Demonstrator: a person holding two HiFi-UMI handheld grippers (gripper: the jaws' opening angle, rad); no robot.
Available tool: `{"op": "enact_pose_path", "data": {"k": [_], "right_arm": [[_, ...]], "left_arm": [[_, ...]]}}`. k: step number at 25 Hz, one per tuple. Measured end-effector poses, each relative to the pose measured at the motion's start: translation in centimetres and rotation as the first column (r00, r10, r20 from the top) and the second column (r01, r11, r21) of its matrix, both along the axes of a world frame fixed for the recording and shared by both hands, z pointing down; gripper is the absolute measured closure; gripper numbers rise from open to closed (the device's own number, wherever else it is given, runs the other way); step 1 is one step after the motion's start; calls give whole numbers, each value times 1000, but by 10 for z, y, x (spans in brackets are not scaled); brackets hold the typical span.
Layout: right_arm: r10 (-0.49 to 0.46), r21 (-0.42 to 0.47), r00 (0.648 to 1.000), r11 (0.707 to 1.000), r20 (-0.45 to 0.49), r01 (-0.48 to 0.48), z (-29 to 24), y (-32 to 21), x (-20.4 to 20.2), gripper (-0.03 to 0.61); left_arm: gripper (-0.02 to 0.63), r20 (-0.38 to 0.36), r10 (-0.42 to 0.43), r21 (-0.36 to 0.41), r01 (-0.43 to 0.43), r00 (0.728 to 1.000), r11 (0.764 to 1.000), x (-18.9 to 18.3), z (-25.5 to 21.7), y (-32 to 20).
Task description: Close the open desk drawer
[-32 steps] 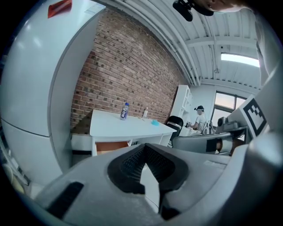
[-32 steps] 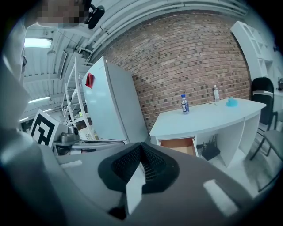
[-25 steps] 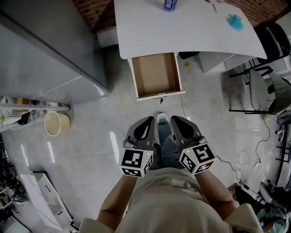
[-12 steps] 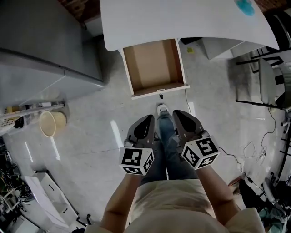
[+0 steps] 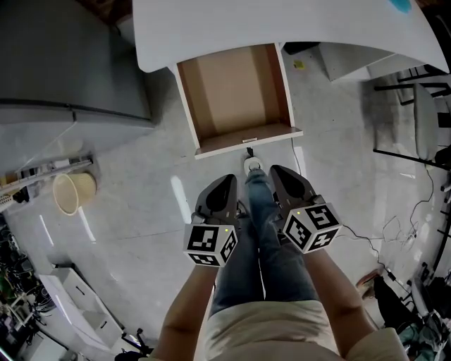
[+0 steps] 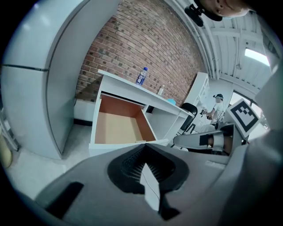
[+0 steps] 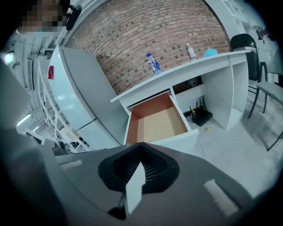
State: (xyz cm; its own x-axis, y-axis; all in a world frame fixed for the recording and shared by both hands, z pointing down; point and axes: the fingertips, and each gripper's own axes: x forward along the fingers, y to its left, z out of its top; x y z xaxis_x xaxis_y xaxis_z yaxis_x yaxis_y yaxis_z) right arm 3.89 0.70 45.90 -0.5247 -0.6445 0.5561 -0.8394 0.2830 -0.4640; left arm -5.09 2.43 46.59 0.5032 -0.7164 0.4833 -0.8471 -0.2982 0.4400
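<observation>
Ahead at twelve o'clock, the empty drawer (image 5: 236, 88) stands open under the worktop (image 5: 282, 21). Our left gripper (image 5: 227, 185) and right gripper (image 5: 280, 173) hang just short of its front, jaws closed on nothing. Pushing one corner alone could skew it until it jams.

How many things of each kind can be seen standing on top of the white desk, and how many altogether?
Bottles: 2, a blue-labelled bottle and a small bottle
Teal thing: 1, too small to identify
Total: 3
</observation>
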Motion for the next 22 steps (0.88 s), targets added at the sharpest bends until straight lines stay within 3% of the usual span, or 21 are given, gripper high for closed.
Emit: {"op": "enact_pose_path", "data": {"k": [10,18,22], "right_arm": [[38,-82,997,996,71,-32,83,-19,4,575],[117,-128,973,987,200,-93,121,-40,9,574],[121,-150,961,985,247,-86,131,-48,10,542]], "left_arm": [[611,-20,-45,-38,45,999,998,-2,71,-16],[611,-59,-61,-48,58,996,997,0,108,-29],[609,-66,-77,-66,73,995,995,1,122,-38]]}}
